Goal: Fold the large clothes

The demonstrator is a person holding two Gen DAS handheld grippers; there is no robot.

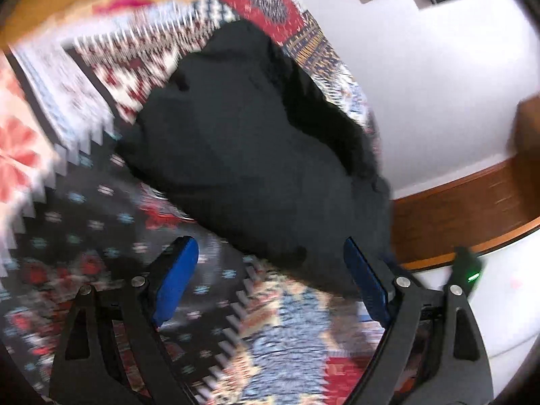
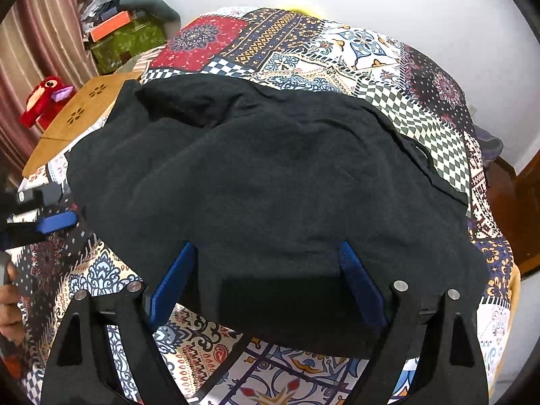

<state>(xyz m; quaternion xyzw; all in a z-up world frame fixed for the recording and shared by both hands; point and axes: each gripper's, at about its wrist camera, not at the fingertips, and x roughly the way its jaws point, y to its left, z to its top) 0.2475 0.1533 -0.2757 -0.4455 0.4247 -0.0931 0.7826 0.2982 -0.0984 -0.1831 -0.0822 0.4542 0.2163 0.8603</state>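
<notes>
A large black garment (image 2: 270, 182) lies spread over a bed covered by a patchwork bedspread (image 2: 388, 67) of red, blue, white and checked panels. The garment covers most of the middle of the bed, rumpled, with soft folds across it; its far edge stops short of the bedspread's far edge, and one side reaches toward the bed's right edge.

The right gripper (image 2: 266, 280) is over the near edge of the garment with its blue fingers (image 2: 361, 283) spread wide apart. The black cloth fills the gap between them, but the fingers do not press on it from both sides, so the tool is open and grips nothing.

The left gripper (image 1: 270, 276) is also open, its blue fingers (image 1: 175, 280) well apart, holding nothing. Its view is blurred. A corner of the garment (image 1: 256, 148) lies just ahead of and between the fingertips, over the bedspread (image 1: 101, 222); whether the fingers touch the cloth I cannot tell. In the right wrist view the left gripper (image 2: 55, 222) shows at the bed's left edge, just beside the garment's left side.

Beyond the bed's left edge are a wooden board (image 2: 81, 118) with cut-out flower holes, a red stuffed toy (image 2: 44, 99) and a striped curtain (image 2: 30, 50). A white wall (image 1: 422, 84) stands behind the bed.
</notes>
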